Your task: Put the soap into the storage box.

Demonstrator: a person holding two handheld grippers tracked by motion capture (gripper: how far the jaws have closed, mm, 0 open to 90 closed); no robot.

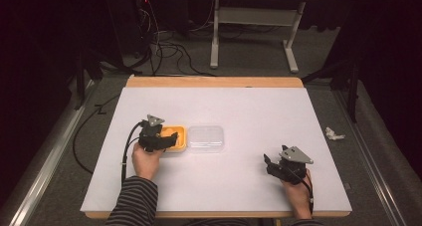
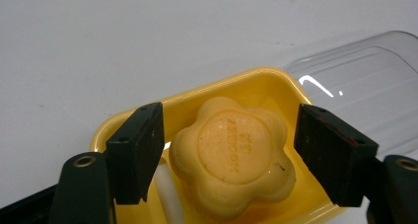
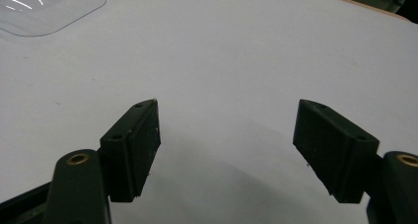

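Left gripper view: the left gripper (image 2: pixel 226 150) has its jaws wide apart, one on each side of a flower-shaped yellow soap (image 2: pixel 234 162), not touching it. Soap is smooth and embossed, sitting in a glossy yellow dish (image 2: pixel 197 98) left of centre on the white table (image 1: pixel 259 106). A clear ribbed lid (image 2: pixel 365 81) lies just beside the dish. The right gripper (image 3: pixel 226 150), jaws equally spread, holds nothing over bare tabletop.
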